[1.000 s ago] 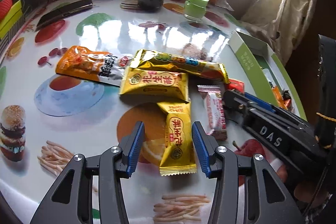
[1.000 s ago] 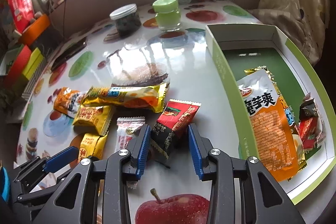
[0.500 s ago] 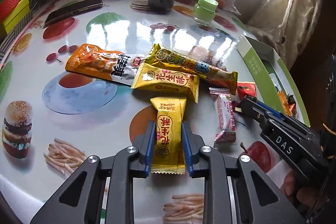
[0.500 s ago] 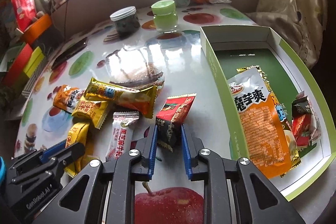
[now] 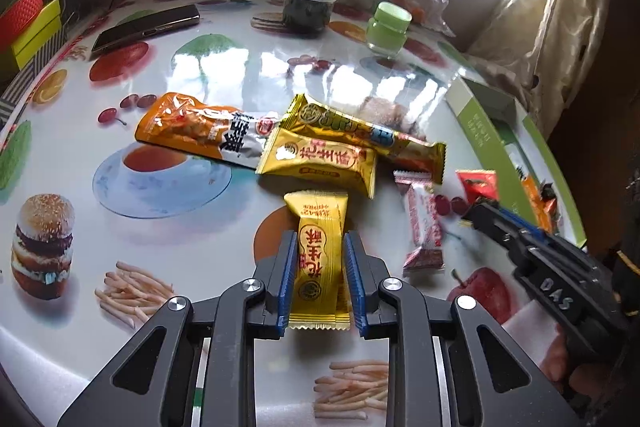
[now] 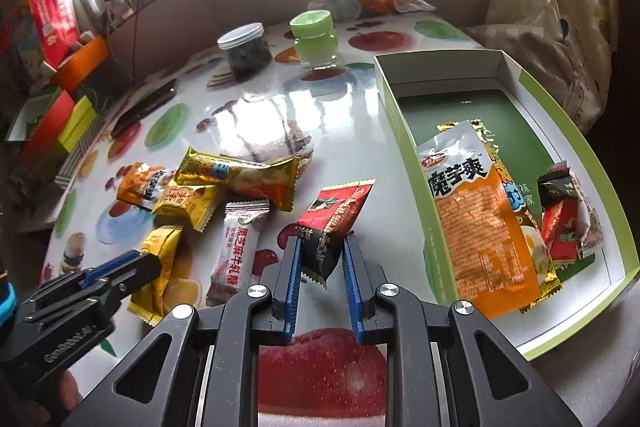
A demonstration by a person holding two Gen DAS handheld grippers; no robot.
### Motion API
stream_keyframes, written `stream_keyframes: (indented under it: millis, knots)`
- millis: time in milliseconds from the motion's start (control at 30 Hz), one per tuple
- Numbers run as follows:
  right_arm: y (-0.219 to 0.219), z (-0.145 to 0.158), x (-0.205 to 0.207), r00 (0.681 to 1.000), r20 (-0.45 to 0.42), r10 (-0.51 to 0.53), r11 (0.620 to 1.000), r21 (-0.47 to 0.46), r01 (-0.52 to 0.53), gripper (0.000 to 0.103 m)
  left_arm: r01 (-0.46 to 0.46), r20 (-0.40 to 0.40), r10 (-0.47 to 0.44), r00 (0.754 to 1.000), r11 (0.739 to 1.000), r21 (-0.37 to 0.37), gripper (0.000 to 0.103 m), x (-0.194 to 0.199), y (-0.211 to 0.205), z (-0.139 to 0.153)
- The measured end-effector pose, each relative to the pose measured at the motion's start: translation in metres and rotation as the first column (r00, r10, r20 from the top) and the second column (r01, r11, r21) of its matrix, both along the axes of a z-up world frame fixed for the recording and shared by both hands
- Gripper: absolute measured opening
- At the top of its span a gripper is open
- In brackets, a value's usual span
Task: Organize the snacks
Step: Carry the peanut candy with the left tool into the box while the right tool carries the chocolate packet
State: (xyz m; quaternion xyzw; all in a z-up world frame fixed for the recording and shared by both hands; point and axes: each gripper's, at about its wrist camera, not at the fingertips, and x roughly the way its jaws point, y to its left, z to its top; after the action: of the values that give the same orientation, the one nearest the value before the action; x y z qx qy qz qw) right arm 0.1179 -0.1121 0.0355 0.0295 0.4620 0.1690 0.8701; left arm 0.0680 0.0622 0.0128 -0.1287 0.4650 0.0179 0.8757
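1. Left gripper (image 5: 320, 279) is clamped on a yellow snack bar (image 5: 320, 259) lying on the desk (image 5: 168, 239); right gripper (image 6: 320, 267) grips a red-black packet (image 6: 332, 227) beside the green box (image 6: 400, 131).
2. Risk: slick wrappers, pinched near one end, may slip on lifting.
3. Glossy fruit-print desk; jars and a window behind.

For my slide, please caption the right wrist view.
Right gripper holds a red snack packet beside the green box.
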Motion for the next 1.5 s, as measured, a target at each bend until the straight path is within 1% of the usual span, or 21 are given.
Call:
stream_keyframes:
  millis: [133, 167, 233, 400, 500, 533, 567, 600, 800, 1000, 1233, 1500]
  knots:
    - [-0.001, 0.001, -0.004, 1.0, 0.001, 0.004, 1.0, 0.003, -0.004, 0.02, -0.001, -0.018, 0.0, 1.0, 1.0, -0.019, 0.026, 0.001, 0.002, -0.005]
    - [-0.001, 0.001, -0.004, 1.0, 0.003, 0.005, 1.0, 0.004, -0.005, 0.02, -0.002, -0.015, 0.002, 1.0, 1.0, -0.001, 0.027, 0.001, 0.0, -0.004]
    - [-0.001, 0.002, -0.006, 1.0, 0.004, 0.005, 1.0, 0.005, -0.005, 0.02, -0.003, -0.025, 0.003, 1.0, 0.999, 0.034, 0.039, 0.004, -0.002, -0.005]
    - [-0.002, 0.004, -0.007, 1.0, 0.008, 0.005, 1.0, 0.01, -0.005, 0.02, -0.003, -0.033, 0.005, 0.999, 0.997, 0.071, 0.039, 0.006, -0.005, -0.007]
    - [-0.003, 0.005, -0.008, 1.0, 0.01, 0.005, 1.0, 0.013, -0.006, 0.02, -0.008, -0.03, 0.01, 0.999, 0.997, 0.079, 0.038, 0.007, -0.005, -0.006]
    - [-0.004, 0.006, -0.008, 1.0, 0.012, 0.005, 1.0, 0.014, -0.005, 0.02, -0.008, -0.029, 0.011, 1.0, 0.997, 0.078, 0.031, 0.006, -0.004, -0.006]
    - [-0.004, 0.006, -0.008, 1.0, 0.013, 0.005, 1.0, 0.014, -0.006, 0.02, -0.008, -0.03, 0.01, 1.0, 0.997, 0.08, 0.026, 0.006, -0.004, -0.007]
    - [-0.004, 0.007, -0.009, 1.0, 0.014, 0.006, 1.0, 0.015, -0.007, 0.02, -0.011, -0.03, 0.014, 0.999, 0.997, 0.082, 0.024, 0.006, -0.004, -0.006]
    - [-0.005, 0.01, -0.01, 1.0, 0.022, 0.007, 1.0, 0.021, -0.008, 0.02, -0.013, -0.018, 0.015, 1.0, 0.996, 0.084, 0.024, 0.003, -0.004, -0.002]
    - [-0.01, 0.017, -0.014, 0.999, 0.036, 0.006, 0.999, 0.035, -0.007, 0.02, -0.001, 0.008, 0.0, 1.0, 0.996, 0.085, 0.024, -0.001, -0.01, 0.011]
    - [-0.022, 0.029, -0.019, 0.998, 0.065, -0.006, 0.999, 0.05, 0.003, 0.02, 0.028, 0.042, -0.032, 0.999, 0.996, 0.089, 0.024, -0.003, -0.024, 0.029]
    - [-0.046, 0.044, -0.024, 0.994, 0.098, -0.052, 0.997, 0.059, 0.047, 0.02, 0.08, 0.074, -0.088, 0.993, 0.992, 0.095, 0.024, -0.001, -0.047, 0.045]
